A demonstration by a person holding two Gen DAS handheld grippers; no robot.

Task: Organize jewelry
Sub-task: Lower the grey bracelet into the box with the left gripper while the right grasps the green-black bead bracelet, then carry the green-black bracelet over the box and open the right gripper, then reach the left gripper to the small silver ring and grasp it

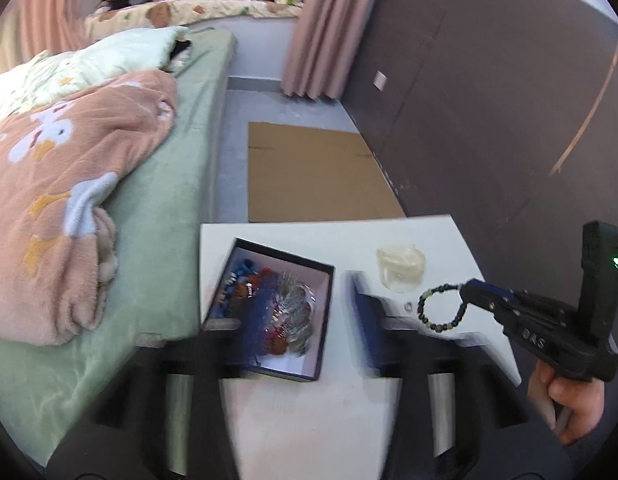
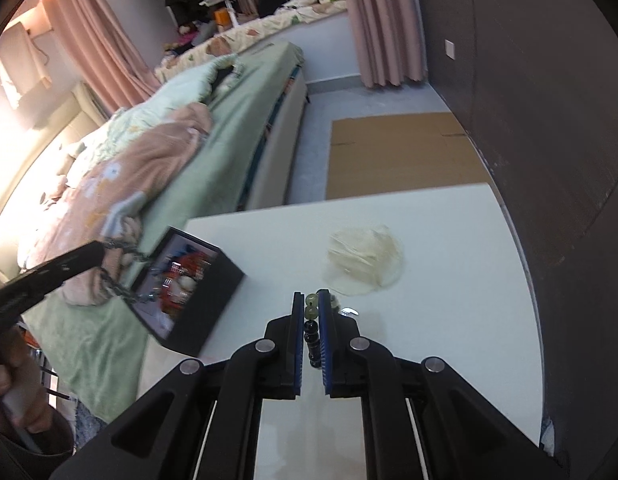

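Note:
A dark open box (image 1: 277, 312) full of mixed jewelry sits on the white table (image 1: 293, 408); it also shows in the right wrist view (image 2: 189, 300). My right gripper (image 2: 312, 300) is shut on a beaded bracelet (image 2: 311, 320), which hangs as a loop from the right gripper's tips (image 1: 467, 292) in the left wrist view (image 1: 429, 320). My left gripper (image 2: 101, 254) holds a metal chain (image 2: 121, 276) beside the box's edge. In its own view the left gripper's fingers (image 1: 365, 316) are blurred and stand apart (image 1: 297, 332).
A crumpled clear plastic bag (image 2: 365, 264) lies on the table past the right gripper. A small ring (image 1: 408, 307) lies near the bracelet. A bed with blankets (image 1: 69, 200) borders the table's left. Cardboard (image 1: 317, 176) lies on the floor beyond. A dark wall (image 1: 489, 100) is at right.

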